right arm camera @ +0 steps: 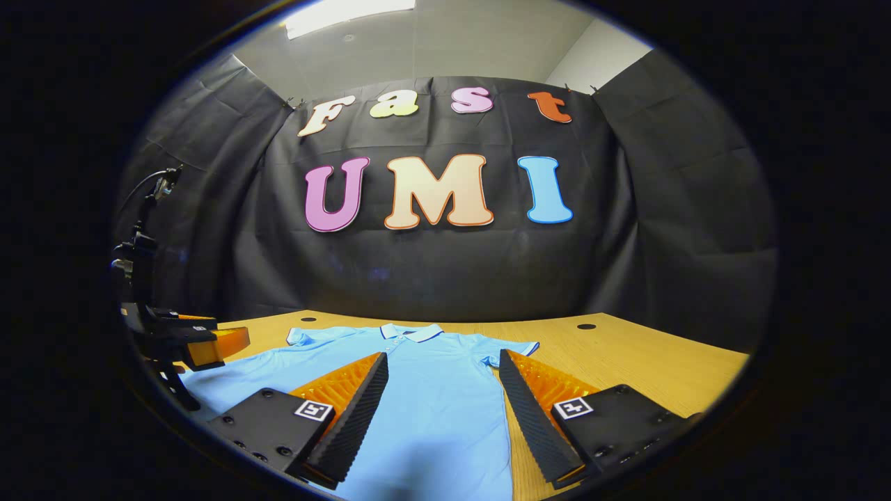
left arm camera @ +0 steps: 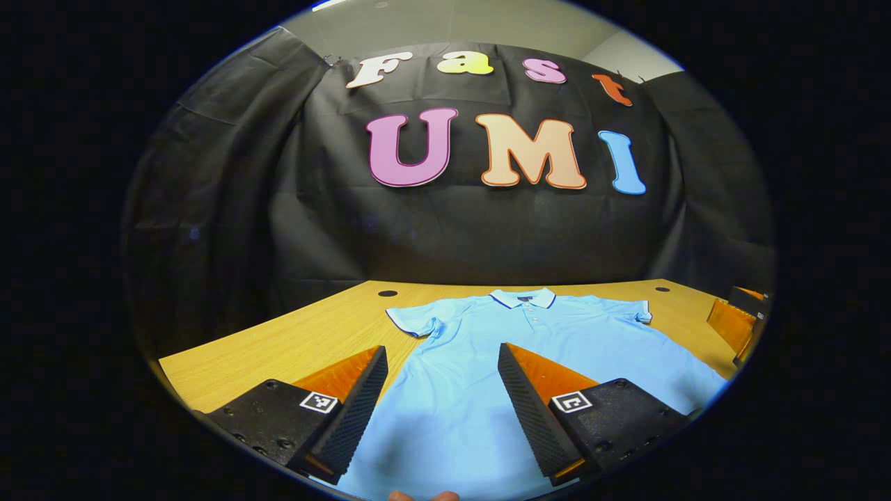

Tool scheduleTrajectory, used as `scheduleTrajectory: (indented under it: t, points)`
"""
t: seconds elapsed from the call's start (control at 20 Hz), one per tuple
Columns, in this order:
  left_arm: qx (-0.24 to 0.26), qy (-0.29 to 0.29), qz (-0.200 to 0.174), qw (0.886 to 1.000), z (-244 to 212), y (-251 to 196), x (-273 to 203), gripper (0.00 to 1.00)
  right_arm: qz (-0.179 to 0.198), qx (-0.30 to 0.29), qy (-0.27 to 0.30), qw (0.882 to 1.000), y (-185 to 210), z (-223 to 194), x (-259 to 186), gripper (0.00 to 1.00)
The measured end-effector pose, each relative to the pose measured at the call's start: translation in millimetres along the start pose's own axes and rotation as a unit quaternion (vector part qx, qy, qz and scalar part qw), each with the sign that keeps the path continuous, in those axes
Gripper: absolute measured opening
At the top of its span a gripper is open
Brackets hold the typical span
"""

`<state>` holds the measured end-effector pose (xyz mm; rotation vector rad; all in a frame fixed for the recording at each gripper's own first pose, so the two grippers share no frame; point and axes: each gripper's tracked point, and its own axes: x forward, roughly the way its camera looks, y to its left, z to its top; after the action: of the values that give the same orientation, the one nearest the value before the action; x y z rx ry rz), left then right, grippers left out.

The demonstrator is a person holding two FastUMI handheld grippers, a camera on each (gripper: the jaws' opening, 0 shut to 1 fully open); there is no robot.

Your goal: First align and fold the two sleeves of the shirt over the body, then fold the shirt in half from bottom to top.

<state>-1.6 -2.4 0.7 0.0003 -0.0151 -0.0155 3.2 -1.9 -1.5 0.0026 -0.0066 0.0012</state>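
Two tools hang above the desk, each with its fingers spread wide and nothing between them. In the left gripper view, the left tool (left arm camera: 442,390) sits over the lower body of the shirt (left arm camera: 536,334), its fingers apart on either side of the light blue cloth. In the right gripper view, the right tool (right arm camera: 442,403) hovers over the shirt's (right arm camera: 438,390) right half, one finger above the cloth and the other near its side edge, where the bare wood begins. That view also catches the left tool (right arm camera: 209,344) farther off at the left edge, over the shirt's other side. The shirt lies flat and face up on the wooden desk (left arm camera: 306,334), collar toward the black cloth wall (left arm camera: 487,229), both short sleeves spread outward and unfolded. Two dark round holes mark the desk's far edge.
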Motion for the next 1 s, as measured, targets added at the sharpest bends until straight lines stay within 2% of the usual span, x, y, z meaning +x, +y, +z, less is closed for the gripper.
scheduleTrajectory:
  t: [0.5,0.7,0.9,1.0]
  points:
    - [0.002,-0.004,0.005,1.0,1.3,2.5,-0.3,0.95,0.001,0.0,-0.001,1.0,0.2,-0.5,0.3,0.99]
    - [0.002,-0.006,0.005,1.0,2.0,2.3,-0.7,0.95,0.003,-0.051,0.03,0.998,4.9,-9.8,4.9,0.99]
    - [0.003,-0.008,0.005,1.0,2.2,2.2,-1.4,0.95,0.046,-0.049,0.029,0.997,31.8,17.2,15.7,0.99]
    - [0.003,-0.008,0.004,1.0,2.8,1.7,-0.2,0.95,0.059,-0.04,0.03,0.997,31.8,38.6,27.7,0.99]
